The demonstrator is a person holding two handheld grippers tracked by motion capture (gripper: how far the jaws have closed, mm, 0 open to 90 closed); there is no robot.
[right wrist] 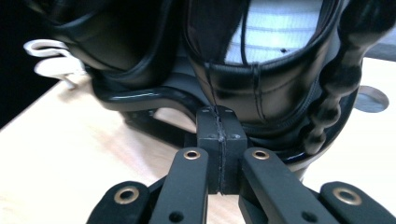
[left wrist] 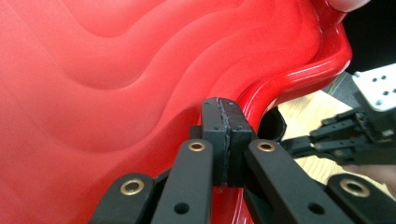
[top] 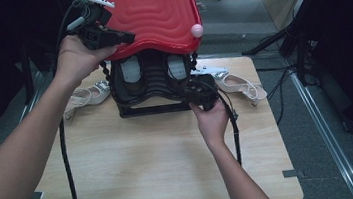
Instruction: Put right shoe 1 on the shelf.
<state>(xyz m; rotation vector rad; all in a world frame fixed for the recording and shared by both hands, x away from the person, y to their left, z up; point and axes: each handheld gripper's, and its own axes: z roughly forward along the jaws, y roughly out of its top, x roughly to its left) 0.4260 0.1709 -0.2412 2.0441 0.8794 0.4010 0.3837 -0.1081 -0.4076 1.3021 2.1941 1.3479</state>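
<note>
The red lid (top: 152, 14) stands raised over the black case (top: 155, 84) at the table's (top: 146, 158) far edge, bare wood nearer the person. The left gripper (left wrist: 226, 140) presses clenched against the lid's rim (pads meeting). The right gripper (right wrist: 220, 140), jaws together, touches the case's front; its view shows white lining inside.

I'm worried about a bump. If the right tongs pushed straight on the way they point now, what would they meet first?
Most likely the black case directly ahead. The right tongs are shut with their tips at its lower edge, though the picture does not settle whether they already touch.
</note>
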